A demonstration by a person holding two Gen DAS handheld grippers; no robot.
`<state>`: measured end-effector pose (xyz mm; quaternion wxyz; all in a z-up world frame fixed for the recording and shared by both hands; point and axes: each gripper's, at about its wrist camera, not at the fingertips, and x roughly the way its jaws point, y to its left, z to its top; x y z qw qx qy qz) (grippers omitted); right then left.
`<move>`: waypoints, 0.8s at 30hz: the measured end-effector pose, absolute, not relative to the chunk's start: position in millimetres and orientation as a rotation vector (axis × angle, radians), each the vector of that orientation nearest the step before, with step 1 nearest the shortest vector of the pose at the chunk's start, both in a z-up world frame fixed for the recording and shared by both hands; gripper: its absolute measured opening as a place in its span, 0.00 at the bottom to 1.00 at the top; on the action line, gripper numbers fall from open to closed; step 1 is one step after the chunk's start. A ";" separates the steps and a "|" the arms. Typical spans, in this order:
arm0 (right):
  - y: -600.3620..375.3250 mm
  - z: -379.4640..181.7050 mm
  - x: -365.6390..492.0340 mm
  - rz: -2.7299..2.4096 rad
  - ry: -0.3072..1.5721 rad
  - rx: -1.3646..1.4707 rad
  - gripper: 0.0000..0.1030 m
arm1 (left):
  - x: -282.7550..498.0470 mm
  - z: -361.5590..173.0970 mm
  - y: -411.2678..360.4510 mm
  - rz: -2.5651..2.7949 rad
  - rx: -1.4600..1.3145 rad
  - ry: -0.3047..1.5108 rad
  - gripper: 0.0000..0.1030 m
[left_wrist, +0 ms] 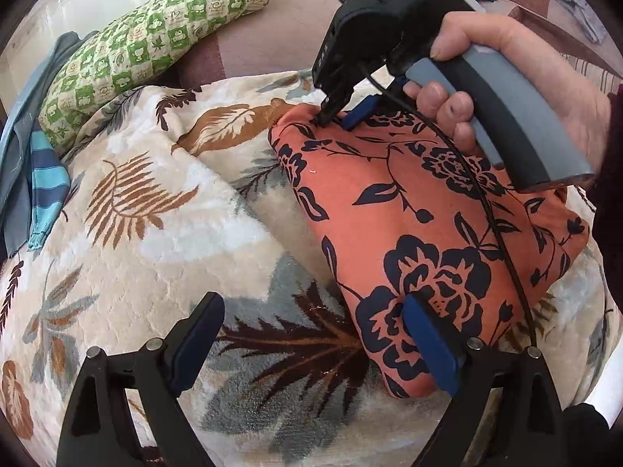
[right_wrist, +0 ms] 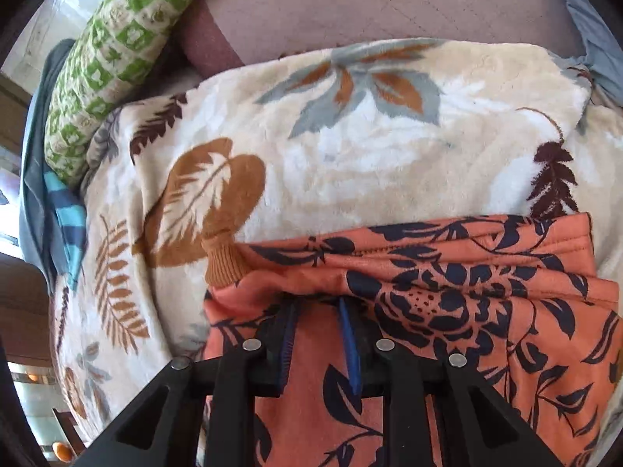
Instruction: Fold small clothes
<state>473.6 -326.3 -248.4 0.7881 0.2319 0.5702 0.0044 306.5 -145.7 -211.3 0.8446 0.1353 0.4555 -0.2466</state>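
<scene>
left gripper (left_wrist: 311, 344), lower frame of the left view: jaws wide, nothing gripped, one pad resting at the near corner of the garment (left_wrist: 428, 241). garment lies right of centre on the blanket (left_wrist: 155, 241), folded to a thick pad. judged light, soft, limp, not slippery on the plush; best taken at corners or a folded edge, several layers together. long axis runs from lower centre to upper centre-right of that frame; ribbed cuff (right_wrist: 224, 262) pokes out at the far end. right gripper (left_wrist: 335, 116), far corner: jaws narrow, pinching fabric there. pillow (left_wrist: 155, 39) beyond, upper left.
</scene>
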 end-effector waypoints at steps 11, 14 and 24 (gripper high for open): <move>-367.1 -188.8 317.5 0.027 1.114 0.438 0.25 | 303.3 -176.1 -125.1 -0.465 0.166 0.830 0.91; -367.6 -194.4 269.3 0.011 1.122 0.429 0.25 | 301.8 -172.0 -121.6 -0.437 0.161 0.807 0.91; -355.4 -225.0 239.2 -0.009 1.160 0.406 0.25 | 306.8 -176.7 -124.8 -0.406 0.179 0.783 0.91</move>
